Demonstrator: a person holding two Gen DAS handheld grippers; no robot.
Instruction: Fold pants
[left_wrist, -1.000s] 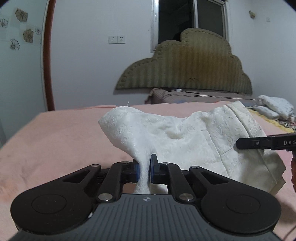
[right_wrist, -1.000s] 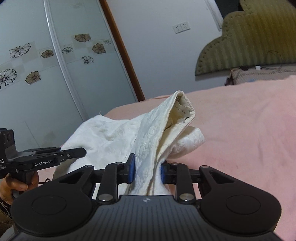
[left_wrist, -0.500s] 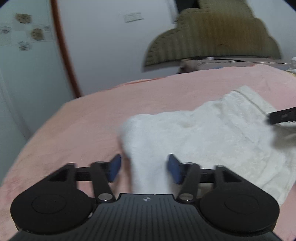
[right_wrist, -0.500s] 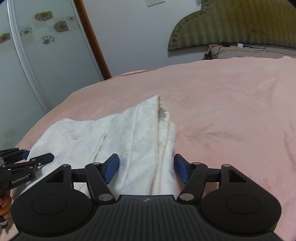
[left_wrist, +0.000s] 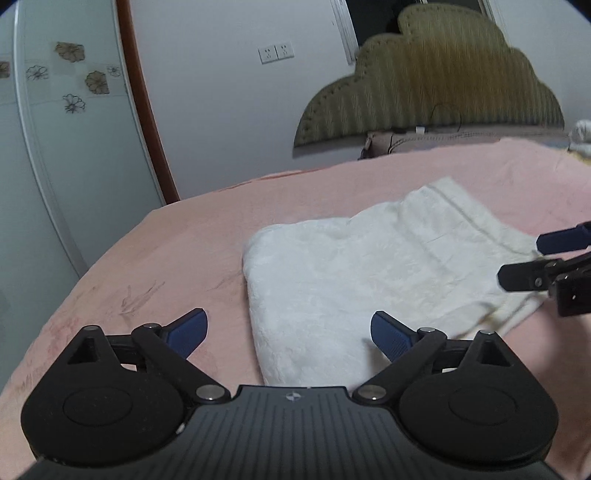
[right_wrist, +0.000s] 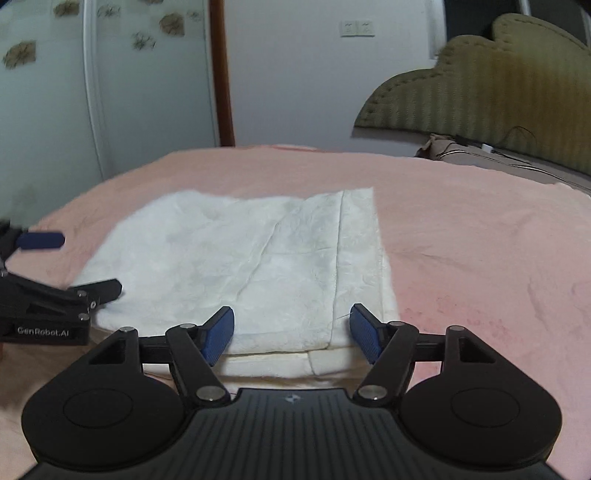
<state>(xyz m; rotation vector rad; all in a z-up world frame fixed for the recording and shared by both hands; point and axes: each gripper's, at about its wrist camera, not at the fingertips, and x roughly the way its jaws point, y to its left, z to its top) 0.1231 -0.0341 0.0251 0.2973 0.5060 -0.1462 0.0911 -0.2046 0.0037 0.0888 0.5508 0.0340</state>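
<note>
The white textured pants lie folded flat on the pink bed cover, also shown in the right wrist view. My left gripper is open and empty just above the near left end of the pants. My right gripper is open and empty over the near waistband end. Each gripper shows in the other's view: the right one at the right edge, the left one at the left edge, both open.
The pink bed cover spreads around the pants. An olive padded headboard and a brown pillow stand at the far end. A white cloth lies at the far right. A floral wardrobe door stands on the left.
Both grippers held the pants lifted a second ago. They lowered them, opened and let go. The pants now lie flat and both grippers have drawn back a little.
</note>
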